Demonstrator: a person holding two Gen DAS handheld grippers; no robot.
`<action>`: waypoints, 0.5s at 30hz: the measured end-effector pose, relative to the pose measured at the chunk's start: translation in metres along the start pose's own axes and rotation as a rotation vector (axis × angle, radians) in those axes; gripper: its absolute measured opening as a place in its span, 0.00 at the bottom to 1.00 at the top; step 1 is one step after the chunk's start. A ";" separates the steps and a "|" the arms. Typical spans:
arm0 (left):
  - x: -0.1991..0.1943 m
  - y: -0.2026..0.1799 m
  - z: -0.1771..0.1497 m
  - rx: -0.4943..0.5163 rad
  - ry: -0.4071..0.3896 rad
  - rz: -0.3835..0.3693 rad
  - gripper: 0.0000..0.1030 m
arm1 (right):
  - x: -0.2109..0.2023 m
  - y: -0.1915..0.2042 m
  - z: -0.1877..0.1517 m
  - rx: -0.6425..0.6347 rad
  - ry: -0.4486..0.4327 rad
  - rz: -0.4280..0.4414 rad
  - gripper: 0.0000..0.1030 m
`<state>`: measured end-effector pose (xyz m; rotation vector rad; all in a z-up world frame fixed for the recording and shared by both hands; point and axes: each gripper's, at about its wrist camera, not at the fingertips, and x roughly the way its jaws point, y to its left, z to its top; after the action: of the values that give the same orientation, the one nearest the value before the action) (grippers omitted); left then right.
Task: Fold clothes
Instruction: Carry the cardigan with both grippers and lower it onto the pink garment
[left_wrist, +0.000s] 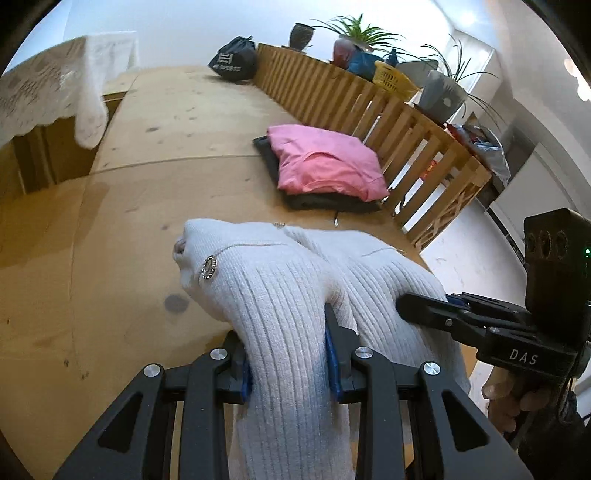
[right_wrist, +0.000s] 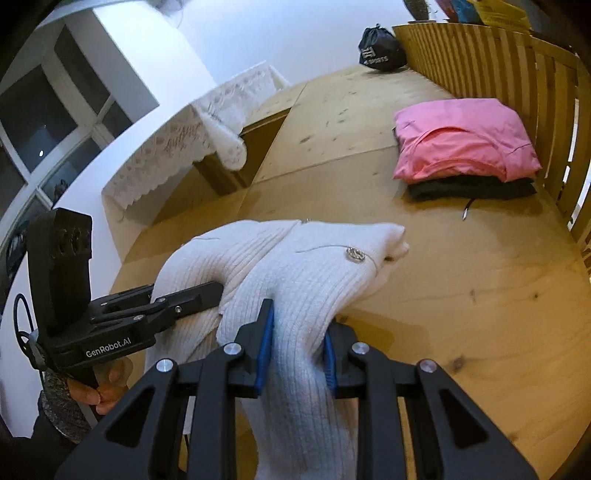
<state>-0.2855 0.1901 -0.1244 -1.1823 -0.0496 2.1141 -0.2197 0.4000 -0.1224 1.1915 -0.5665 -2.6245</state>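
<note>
White ribbed sweater (left_wrist: 295, 295) clamped by both grippers above open wooden floor (left_wrist: 147, 184).

Setting: a lived-in home room. Wooden platform (left_wrist: 177, 155) of bare boards, bordered at 1 o'clock by a slatted wooden railing (left_wrist: 332, 92). Beyond the railing, potted plants (left_wrist: 354, 33) and a yellow basket (left_wrist: 393, 75). Lace cloth (left_wrist: 48, 96) over furniture at 10 o'clock. Folded clothes (left_wrist: 325, 162) stacked by the railing; black bag (left_wrist: 234, 59) at 12 o'clock.

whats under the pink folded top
A dark folded garment lies under the pink top, its edges showing along the near side. Anything beneath that is covered.
</note>
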 end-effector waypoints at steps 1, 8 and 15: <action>0.007 -0.003 0.010 0.007 0.001 -0.010 0.27 | -0.001 -0.009 0.010 0.004 -0.013 -0.008 0.22; 0.059 -0.033 0.098 0.058 0.003 -0.080 0.27 | -0.004 -0.066 0.106 0.011 -0.058 -0.083 0.21; 0.097 -0.075 0.215 0.067 -0.054 -0.109 0.27 | -0.024 -0.100 0.222 -0.059 -0.113 -0.177 0.21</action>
<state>-0.4394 0.3666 -0.0438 -1.0601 -0.0656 2.0358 -0.3745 0.5563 -0.0156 1.1290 -0.4167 -2.8500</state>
